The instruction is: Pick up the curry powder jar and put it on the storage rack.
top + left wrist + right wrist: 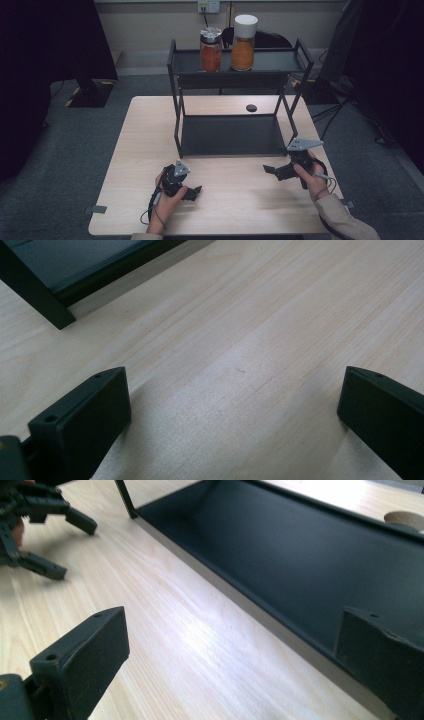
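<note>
Left gripper [196, 190]: jaws spread wide with bare wood between them, grasping nothing; held low over the near left part of the table, jaws pointing toward the person's right; in the left gripper view its own gap [235, 400] frames only tabletop.
Right gripper [269, 169]: jaws likewise parted and empty; held over the near right part of the table, jaws pointing toward the left gripper; in the right gripper view the gap [232, 645] spans the tabletop and the front edge of the rack's lower shelf; the left gripper [60, 547] shows farther off at upper left, also open.
Hands: left hand [167, 200] wraps the left gripper from below; right hand [312, 180] grips the right one, a beige sleeve behind it.
Table [145, 150]: light wood; the strip between the two grippers is bare.
Rack [230, 135]: black, two-tiered; stands on the far half of the table, just beyond both grippers; lower shelf carries nothing; its front lip lies nearest the right gripper.
Red jar [210, 50]: on the upper shelf, left of centre; metal lid; upright.
Orange jar [243, 43]: on the upper shelf, just beside the red jar on its right; white lid; upright; both jars well apart from the grippers.
Obstruction: the rack's upright posts and upper-shelf rail stand between the grippers and the jars.
Small dark disc [251, 107]: on the table behind the rack.
</note>
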